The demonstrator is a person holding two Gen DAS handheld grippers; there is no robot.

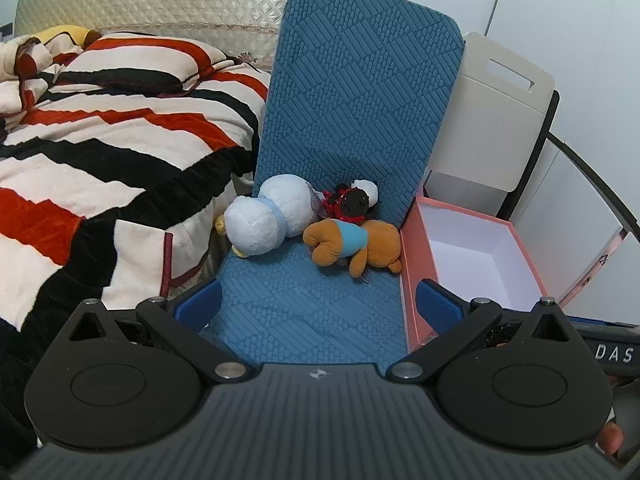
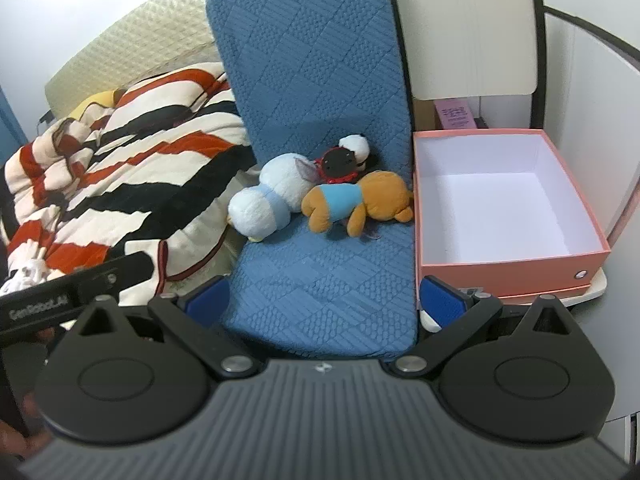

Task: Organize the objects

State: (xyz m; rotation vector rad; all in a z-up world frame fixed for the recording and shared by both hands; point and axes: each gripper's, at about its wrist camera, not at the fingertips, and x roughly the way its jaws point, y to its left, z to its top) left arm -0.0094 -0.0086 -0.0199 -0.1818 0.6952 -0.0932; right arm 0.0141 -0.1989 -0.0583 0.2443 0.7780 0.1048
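Far left: striped blanket [image 1: 100,152] heaped on the bed. Centre: blue cushion [image 1: 320,300] bent up like a seat; at its fold lie a white plush [image 1: 272,212], a small red-and-black plush [image 1: 354,202] and a brown bear [image 1: 352,244], all touching. Right: open pink box [image 2: 508,208], nothing inside, against the cushion's edge. Left gripper [image 1: 318,304] and right gripper [image 2: 326,300] both spread wide, nothing between the jaws, short of the toys.

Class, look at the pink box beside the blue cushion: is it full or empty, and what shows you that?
Empty. The pink box has no lid on, and the right wrist view shows its bare white floor and walls.
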